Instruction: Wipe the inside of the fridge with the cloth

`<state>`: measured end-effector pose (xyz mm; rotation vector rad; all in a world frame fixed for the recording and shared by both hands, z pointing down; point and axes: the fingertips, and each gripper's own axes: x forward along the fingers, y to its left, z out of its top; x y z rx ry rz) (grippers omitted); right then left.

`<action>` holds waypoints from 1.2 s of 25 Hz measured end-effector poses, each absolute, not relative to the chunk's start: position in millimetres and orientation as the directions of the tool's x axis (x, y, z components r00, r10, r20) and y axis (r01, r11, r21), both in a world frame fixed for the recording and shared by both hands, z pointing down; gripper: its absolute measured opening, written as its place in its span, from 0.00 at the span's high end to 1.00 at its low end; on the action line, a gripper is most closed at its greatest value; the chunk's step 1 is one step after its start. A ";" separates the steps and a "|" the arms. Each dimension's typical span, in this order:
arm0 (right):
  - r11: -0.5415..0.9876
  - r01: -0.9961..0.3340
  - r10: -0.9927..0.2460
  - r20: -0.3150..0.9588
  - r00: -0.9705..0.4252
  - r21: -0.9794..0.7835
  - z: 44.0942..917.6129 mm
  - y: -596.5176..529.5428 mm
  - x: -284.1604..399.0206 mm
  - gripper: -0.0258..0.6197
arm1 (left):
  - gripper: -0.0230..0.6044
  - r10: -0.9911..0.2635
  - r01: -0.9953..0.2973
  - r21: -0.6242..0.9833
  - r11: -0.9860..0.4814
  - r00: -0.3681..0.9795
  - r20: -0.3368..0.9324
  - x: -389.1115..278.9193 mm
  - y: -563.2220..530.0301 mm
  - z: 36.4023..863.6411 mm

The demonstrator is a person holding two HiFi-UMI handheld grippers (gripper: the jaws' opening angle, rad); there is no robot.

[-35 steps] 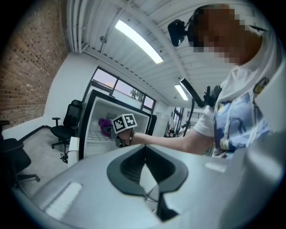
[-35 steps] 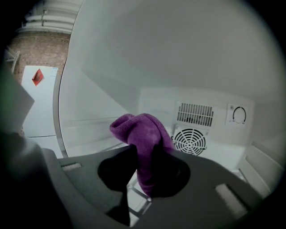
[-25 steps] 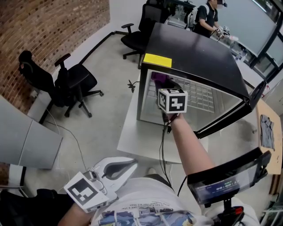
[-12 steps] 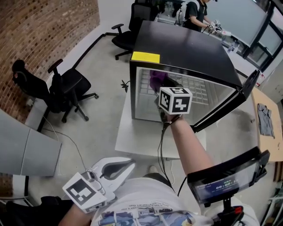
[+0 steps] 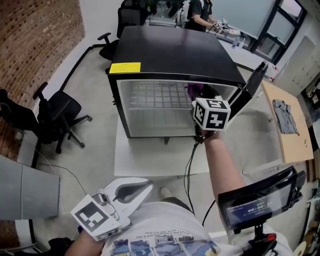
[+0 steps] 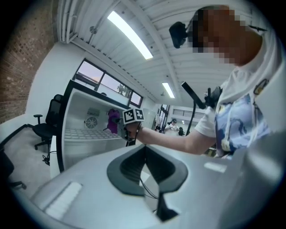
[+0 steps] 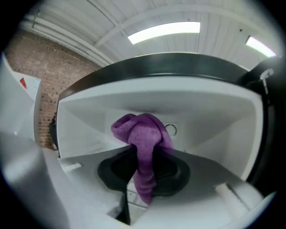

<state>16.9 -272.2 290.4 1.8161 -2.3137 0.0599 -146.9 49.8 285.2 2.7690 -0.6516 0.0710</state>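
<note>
A black mini fridge (image 5: 170, 52) stands on a white table (image 5: 150, 155), its door (image 5: 251, 86) swung open to the right. My right gripper (image 7: 144, 154) is shut on a purple cloth (image 7: 143, 132), which bunches above the jaws and hangs down between them. In the head view its marker cube (image 5: 211, 114) is at the right side of the opening, and the cloth (image 5: 196, 91) reaches into the white interior above the wire shelf (image 5: 155, 96). My left gripper (image 5: 149, 186) hangs shut and empty near my body, low and left, far from the fridge (image 6: 85, 129).
Black office chairs (image 5: 57, 112) stand left by the brick wall (image 5: 35, 45). A wooden table (image 5: 287, 127) with a grey garment is right of the fridge door. A person (image 5: 197, 12) works at a far desk. A cable (image 5: 189, 162) hangs from my right wrist.
My right gripper has carried the cloth from the left part of the fridge opening across to its right side. The head view has shifted to face the fridge squarely. The left gripper has not moved.
</note>
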 end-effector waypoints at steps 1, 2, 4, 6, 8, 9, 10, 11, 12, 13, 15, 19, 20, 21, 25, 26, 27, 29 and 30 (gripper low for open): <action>0.224 -0.968 -0.962 0.185 -0.201 0.112 291.8 -271.1 26.8 0.84 | 0.96 -0.419 -0.433 0.272 -0.859 0.901 0.112 -143.8 49.8 284.9; 0.207 -0.970 -0.965 0.192 -0.180 0.130 294.9 -270.4 35.9 0.84 | 0.96 -0.411 -0.425 0.273 -0.863 0.905 0.110 -140.5 49.8 285.0; 0.184 -0.970 -0.966 0.213 -0.148 0.156 306.2 -270.3 49.8 0.84 | 0.96 -0.401 -0.416 0.278 -0.866 0.909 0.113 -135.3 49.3 287.0; 0.173 -0.970 -0.961 0.243 -0.129 0.169 320.9 -271.3 58.1 0.84 | 0.96 -0.397 -0.414 0.282 -0.866 0.910 0.118 -132.2 48.4 288.7; 0.177 -0.969 -0.953 0.276 -0.124 0.175 335.9 -272.4 60.1 0.84 | 0.96 -0.400 -0.418 0.285 -0.863 0.909 0.121 -131.4 47.4 288.8; 0.182 -0.968 -0.949 0.290 -0.127 0.174 342.6 -272.8 58.8 0.84 | 0.96 -0.404 -0.421 0.286 -0.860 0.907 0.122 -131.6 47.0 288.7; 0.190 -0.967 -0.944 0.301 -0.132 0.170 348.5 -273.0 56.6 0.84 | 0.96 -0.408 -0.426 0.288 -0.858 0.905 0.124 -132.1 46.7 288.6; 0.198 -0.967 -0.941 0.309 -0.141 0.163 352.9 -273.2 53.4 0.84 | 0.96 -0.412 -0.431 0.290 -0.855 0.902 0.125 -132.9 46.4 288.6; 0.208 -0.966 -0.938 0.314 -0.151 0.156 355.9 -273.6 49.1 0.84 | 0.96 -0.418 -0.436 0.290 -0.852 0.900 0.127 -134.0 46.0 288.7; 0.219 -0.964 -0.935 0.317 -0.162 0.151 357.6 -274.4 43.5 0.84 | 0.96 -0.424 -0.443 0.291 -0.848 0.896 0.128 -135.4 45.5 288.8; 0.245 -0.959 -0.928 0.322 -0.189 0.143 359.9 -276.4 29.6 0.84 | 0.96 -0.440 -0.457 0.292 -0.840 0.889 0.127 -138.7 44.6 289.0; 0.305 -0.941 -0.911 0.333 -0.244 0.144 365.5 -278.1 -0.1 0.84 | 0.96 -0.475 -0.495 0.278 -0.823 0.869 0.140 -146.3 44.3 293.9; 0.321 -0.936 -0.906 0.333 -0.260 0.143 366.1 -278.2 -8.3 0.84 | 0.96 -0.486 -0.507 0.273 -0.817 0.862 0.145 -148.7 44.4 295.3; 0.338 -0.931 -0.901 0.334 -0.277 0.140 366.7 -277.9 -17.0 0.84 | 0.96 -0.494 -0.513 0.276 -0.813 0.858 0.142 -149.9 45.3 294.7; 0.397 -0.910 -0.879 0.336 -0.338 0.123 367.0 -276.6 -52.7 0.84 | 0.96 -0.518 -0.531 0.288 -0.797 0.846 0.129 -157.1 47.6 290.2; 0.410 -0.904 -0.874 0.335 -0.352 0.120 365.9 -276.5 -61.6 0.84 | 0.96 -0.526 -0.542 0.281 -0.792 0.839 0.136 -160.6 47.4 290.9; 0.425 -0.898 -0.868 0.334 -0.367 0.117 365.4 -276.1 -70.8 0.84 | 0.96 -0.538 -0.558 0.268 -0.785 0.829 0.149 -165.1 47.0 293.6; 0.455 -0.883 -0.855 0.332 -0.398 0.114 366.4 -275.2 -90.0 0.84 | 0.96 -0.561 -0.585 0.243 -0.773 0.811 0.166 -173.5 47.6 300.0; 0.469 -0.876 -0.848 0.331 -0.413 0.111 367.5 -274.5 -99.8 0.84 | 0.96 -0.566 -0.586 0.248 -0.771 0.810 0.153 -175.1 49.1 299.9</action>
